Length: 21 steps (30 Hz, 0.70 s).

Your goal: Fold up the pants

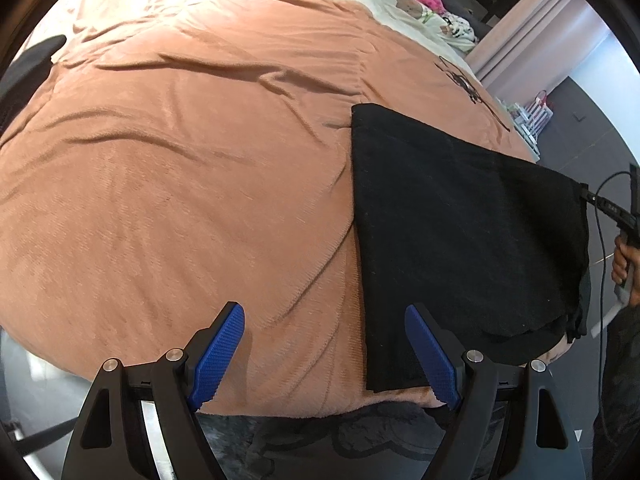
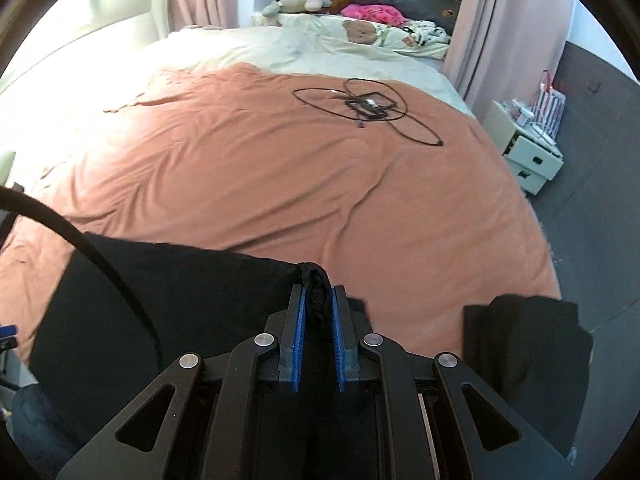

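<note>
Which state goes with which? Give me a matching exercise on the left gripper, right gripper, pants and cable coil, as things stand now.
Things:
1. left gripper
2. right gripper
3. black pants
4. cable coil

States:
A. pinched at one edge, partly lifted off the blanket
B. lying loose farther up the bed
C. open, holding nothing
D. clamped on black fabric

Pairs: 1-C, 2-D, 3-A, 4-B

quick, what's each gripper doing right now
left gripper: open, holding nothing, over the orange blanket.
right gripper: shut on the black fabric pants.

One black pants (image 1: 460, 232), two grippers, one cable (image 2: 360, 108), one blanket (image 1: 180, 180)
</note>
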Each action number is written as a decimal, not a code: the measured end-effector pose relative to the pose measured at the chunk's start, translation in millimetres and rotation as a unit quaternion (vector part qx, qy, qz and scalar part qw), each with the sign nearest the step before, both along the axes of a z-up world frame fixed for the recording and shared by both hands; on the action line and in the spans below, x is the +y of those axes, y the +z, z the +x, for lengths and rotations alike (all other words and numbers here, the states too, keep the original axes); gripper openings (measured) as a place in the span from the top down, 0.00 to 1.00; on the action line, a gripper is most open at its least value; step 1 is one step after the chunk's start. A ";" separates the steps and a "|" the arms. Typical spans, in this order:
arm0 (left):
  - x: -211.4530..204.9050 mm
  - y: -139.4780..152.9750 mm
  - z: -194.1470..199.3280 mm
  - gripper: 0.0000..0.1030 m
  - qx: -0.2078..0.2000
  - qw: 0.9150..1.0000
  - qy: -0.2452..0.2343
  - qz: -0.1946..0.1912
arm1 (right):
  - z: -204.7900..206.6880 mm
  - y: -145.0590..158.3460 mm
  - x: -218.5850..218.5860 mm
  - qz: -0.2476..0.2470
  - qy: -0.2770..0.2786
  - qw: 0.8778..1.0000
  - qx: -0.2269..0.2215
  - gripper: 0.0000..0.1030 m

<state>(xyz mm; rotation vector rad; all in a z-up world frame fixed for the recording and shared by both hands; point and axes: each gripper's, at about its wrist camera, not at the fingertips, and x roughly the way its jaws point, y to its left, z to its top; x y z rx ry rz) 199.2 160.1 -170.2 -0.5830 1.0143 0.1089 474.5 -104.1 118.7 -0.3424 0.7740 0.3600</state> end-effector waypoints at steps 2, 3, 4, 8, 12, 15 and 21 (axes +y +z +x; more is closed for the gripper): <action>1.8 -1.5 0.2 0.18 0.003 1.000 0.003 0.000 | 12.7 -6.5 4.0 -0.006 -0.010 1.000 0.006 0.91; 2.8 -2.6 0.3 0.18 0.005 1.000 0.004 0.001 | 18.7 -10.0 6.1 -0.007 -0.014 1.000 0.010 0.91; 3.8 -3.4 0.3 0.18 0.007 1.000 0.005 0.001 | 27.7 -15.2 6.7 -0.007 -0.021 1.000 0.015 0.91; 4.5 -6.1 2.9 0.18 0.013 1.000 0.005 0.002 | 51.0 -26.7 9.6 0.002 -0.027 0.999 0.020 0.91; 1.0 -4.1 6.4 0.18 0.012 1.000 -0.002 0.005 | 41.5 -17.7 -10.7 0.051 -0.054 0.997 0.009 0.41; -3.1 -3.3 9.2 0.18 0.010 1.000 -0.008 0.007 | 22.3 -15.2 -30.9 0.084 -0.053 0.995 0.005 0.29; -10.1 0.4 12.5 0.18 0.004 1.000 -0.017 0.008 | -21.1 -32.2 -70.5 0.123 -0.052 0.990 0.040 0.29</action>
